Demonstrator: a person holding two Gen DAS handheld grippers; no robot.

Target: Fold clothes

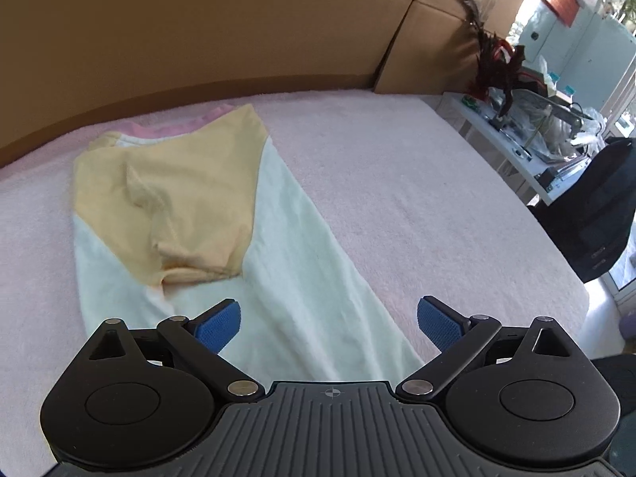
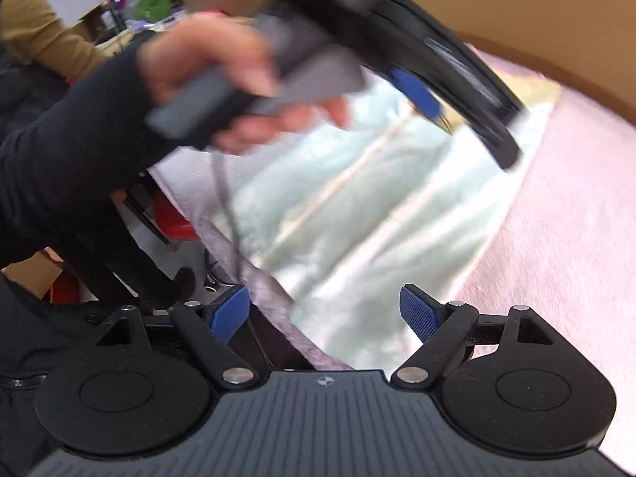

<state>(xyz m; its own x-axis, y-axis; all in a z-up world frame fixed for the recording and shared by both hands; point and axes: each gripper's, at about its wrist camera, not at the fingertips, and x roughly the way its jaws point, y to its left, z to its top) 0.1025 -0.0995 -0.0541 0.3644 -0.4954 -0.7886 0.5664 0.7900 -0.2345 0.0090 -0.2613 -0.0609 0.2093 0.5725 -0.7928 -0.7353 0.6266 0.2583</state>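
Left wrist view: rides low behind the left gripper [image 1: 329,324], tilted down, facing across the pink bed cover [image 1: 417,183] toward the cardboard boxes [image 1: 206,28] at its far edge. Right wrist view: blurred, close, tilted down over the near edge of the bed. Shared: the pale shirt [image 1: 286,270] and bed cover; the right view also catches the left hand [image 2: 222,79] holding its gripper.

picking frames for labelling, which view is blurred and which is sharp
Left wrist view: sharp, the folded shirt crisp, fisheye bending the bed edge, window glare at right. Right wrist view: motion-smeared, worst on the hand and the left hand-held gripper.
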